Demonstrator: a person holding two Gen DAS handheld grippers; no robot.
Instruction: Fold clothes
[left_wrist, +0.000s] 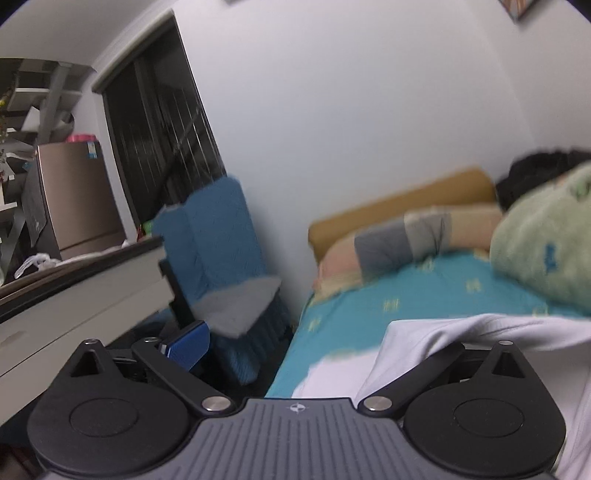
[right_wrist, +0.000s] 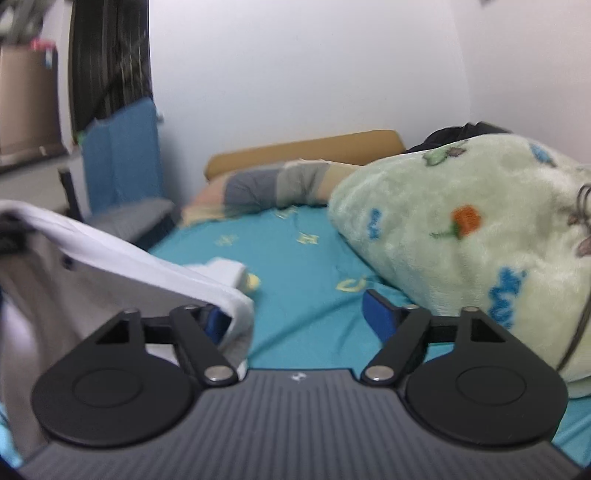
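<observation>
A white garment (left_wrist: 436, 343) lies on the teal bed sheet (left_wrist: 369, 302). In the left wrist view it drapes over the right finger and hides it; the blue-padded left finger (left_wrist: 184, 345) stands wide apart, so my left gripper (left_wrist: 295, 354) is open. In the right wrist view the same garment (right_wrist: 110, 258) is draped over the left finger (right_wrist: 216, 321); the right blue finger (right_wrist: 378, 314) is bare. My right gripper (right_wrist: 297, 317) is open wide above the sheet (right_wrist: 295, 258), with cloth hanging on one finger only.
A green fleece blanket (right_wrist: 461, 240) is heaped on the bed's right side. A grey and pink pillow (right_wrist: 266, 184) and a tan headboard (right_wrist: 306, 147) lie at the far end. A blue chair (left_wrist: 218, 236) and a white desk (left_wrist: 74, 302) stand left of the bed.
</observation>
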